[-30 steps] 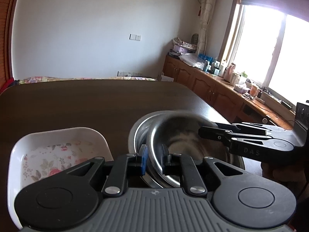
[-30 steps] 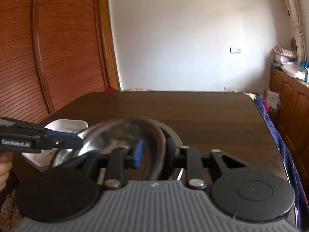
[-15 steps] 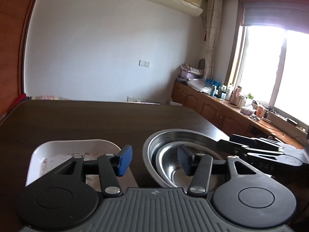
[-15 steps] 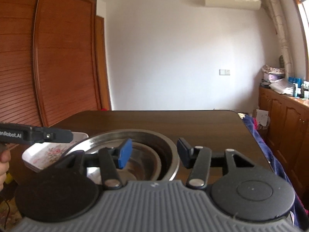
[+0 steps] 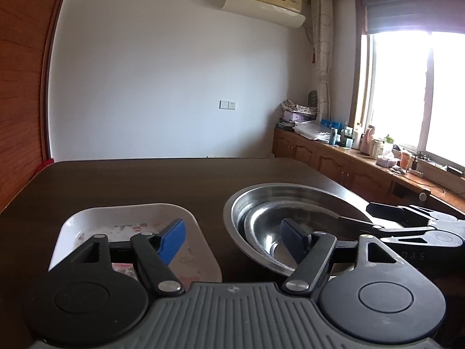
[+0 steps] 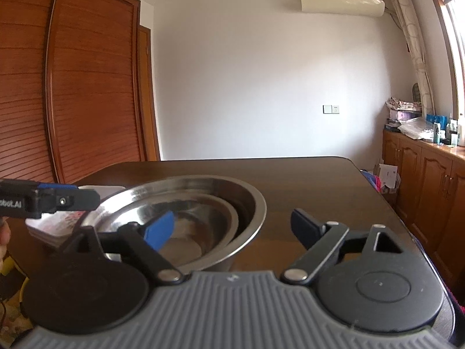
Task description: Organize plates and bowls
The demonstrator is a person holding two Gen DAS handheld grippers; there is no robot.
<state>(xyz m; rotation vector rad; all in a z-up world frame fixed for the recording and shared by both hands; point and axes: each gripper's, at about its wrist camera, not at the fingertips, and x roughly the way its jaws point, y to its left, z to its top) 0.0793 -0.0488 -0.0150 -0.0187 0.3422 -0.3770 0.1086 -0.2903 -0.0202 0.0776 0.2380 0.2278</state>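
A small steel bowl (image 5: 270, 229) sits nested inside a larger steel bowl (image 5: 279, 192) on the dark wooden table (image 5: 145, 180). To their left lies a white floral rectangular plate (image 5: 116, 218). My left gripper (image 5: 232, 238) is open, one finger over the plate and the other over the small bowl, holding nothing. My right gripper (image 6: 232, 226) is open too, its left finger over the small bowl (image 6: 189, 221) nested in the large bowl (image 6: 250, 203). The white plate (image 6: 52, 226) shows partly behind the left gripper's finger.
The table's right edge (image 6: 386, 203) borders wooden cabinets (image 6: 421, 180) under a window. A counter with bottles (image 5: 363, 142) runs along the window. A wooden wardrobe (image 6: 72, 87) stands to the left. A hand (image 6: 4, 235) shows at the left edge.
Both grippers were shut on the small bowl's rim and have let go of it. It now rests inside the large bowl. Both grippers opened wide and rose back.
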